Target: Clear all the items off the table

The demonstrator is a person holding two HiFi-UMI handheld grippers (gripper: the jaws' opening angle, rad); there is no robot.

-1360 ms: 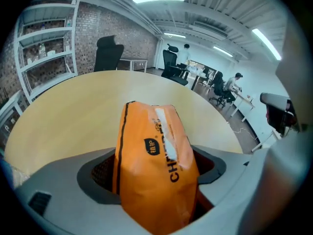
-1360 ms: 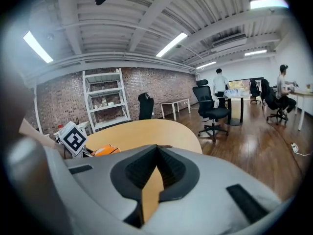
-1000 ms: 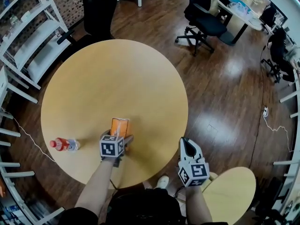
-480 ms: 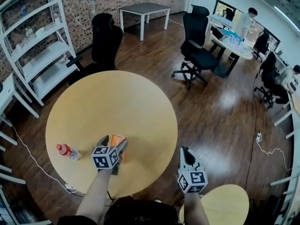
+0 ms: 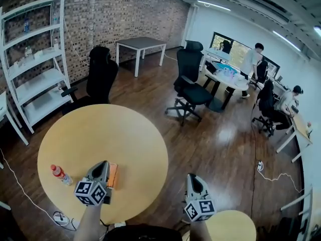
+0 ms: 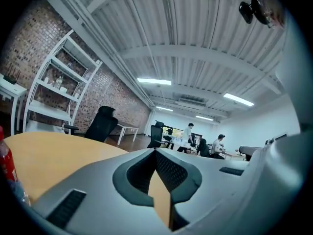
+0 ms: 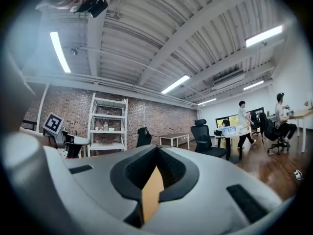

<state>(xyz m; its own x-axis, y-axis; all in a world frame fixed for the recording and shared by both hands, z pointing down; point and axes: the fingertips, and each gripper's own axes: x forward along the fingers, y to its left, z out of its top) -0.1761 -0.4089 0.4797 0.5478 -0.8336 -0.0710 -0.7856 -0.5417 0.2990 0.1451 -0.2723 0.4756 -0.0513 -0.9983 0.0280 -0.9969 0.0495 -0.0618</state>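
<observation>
A round wooden table (image 5: 100,134) fills the lower left of the head view. On it lie a flat orange packet (image 5: 113,175) and, further left, a clear bottle with a red cap and label (image 5: 59,174). My left gripper (image 5: 102,164) hovers just left of the packet with its jaws shut and nothing between them. In the left gripper view the jaws (image 6: 156,152) meet over the tabletop (image 6: 58,151), and the bottle (image 6: 6,161) shows at the left edge. My right gripper (image 5: 192,177) hangs off the table's right side, over the floor, shut and empty (image 7: 157,149).
A small round table (image 5: 231,228) sits at the bottom right. Beyond the big table stand a black office chair (image 5: 100,74), another black office chair (image 5: 189,84) and a white shelf unit (image 5: 35,59). People sit and stand around desks at the far right. Cables lie on the floor.
The head view has tilted up to show the room. My left gripper's jaws, open around the orange packet before, are now shut beside it. The packet stays on the table.
</observation>
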